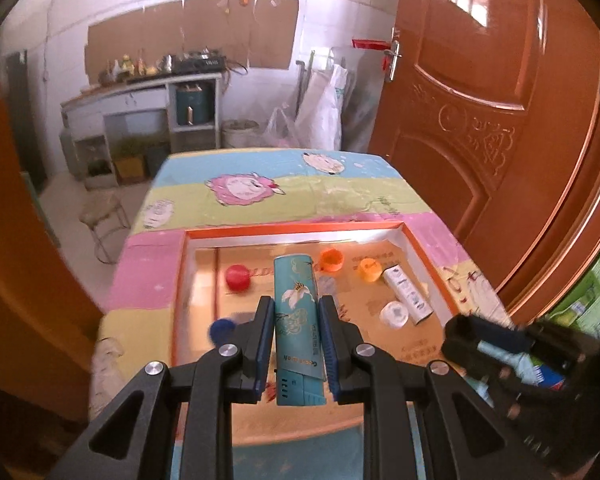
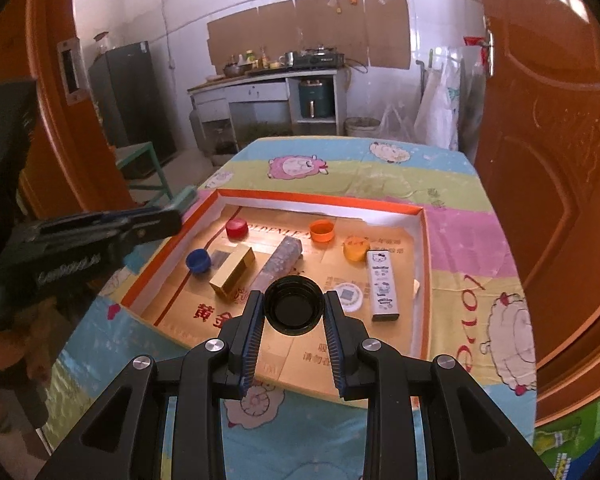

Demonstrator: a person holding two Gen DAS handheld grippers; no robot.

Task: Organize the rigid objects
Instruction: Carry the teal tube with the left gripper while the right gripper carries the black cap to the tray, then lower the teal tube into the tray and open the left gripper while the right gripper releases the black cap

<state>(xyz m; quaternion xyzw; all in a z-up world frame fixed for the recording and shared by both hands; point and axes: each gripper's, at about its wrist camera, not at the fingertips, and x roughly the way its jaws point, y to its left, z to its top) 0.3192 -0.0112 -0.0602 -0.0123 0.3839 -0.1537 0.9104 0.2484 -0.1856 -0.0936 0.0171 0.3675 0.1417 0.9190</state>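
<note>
My left gripper (image 1: 296,306) is shut on a long teal box (image 1: 296,304) with a flower print, held lengthwise above the orange-rimmed shallow tray (image 1: 296,231). My right gripper (image 2: 294,300) is shut on a black bottle cap (image 2: 293,305), open side toward the camera, over the tray's near part. In the tray (image 2: 320,198) lie a red cap (image 2: 236,228), a blue cap (image 2: 198,260), an orange cap (image 2: 322,231), a yellow cap (image 2: 356,249), a white cap (image 2: 347,292), a gold box (image 2: 233,272), a grey speckled box (image 2: 279,262) and a white cartoon box (image 2: 383,286).
The tray sits on a table with a striped cartoon-sheep cloth (image 2: 452,240). A brown door (image 2: 548,160) stands close on the right. A stool (image 1: 102,214) stands left of the table. Kitchen counter (image 2: 268,80) and fridge (image 2: 130,92) at the back.
</note>
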